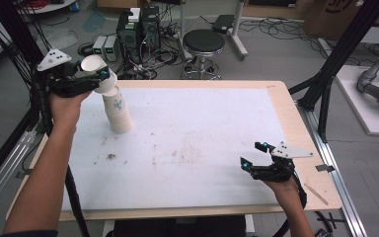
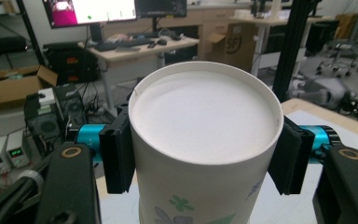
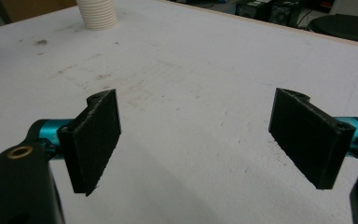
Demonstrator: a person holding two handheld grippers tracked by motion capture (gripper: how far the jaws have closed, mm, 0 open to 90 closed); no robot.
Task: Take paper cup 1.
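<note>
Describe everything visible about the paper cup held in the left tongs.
The paper cup is white with a rolled rim and a small green and purple flower print on its side. It looks like thin, smooth paper and is empty inside. The left tongs grip it just below the rim, one black pad on each side. In the high view it tilts, mouth towards the person, directly above the stack of cups near the table's far left; whether it touches the stack is unclear.

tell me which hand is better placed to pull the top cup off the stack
Left. The left gripper is already shut on the top cup of the stack; the right gripper sits open, far across the table.
</note>
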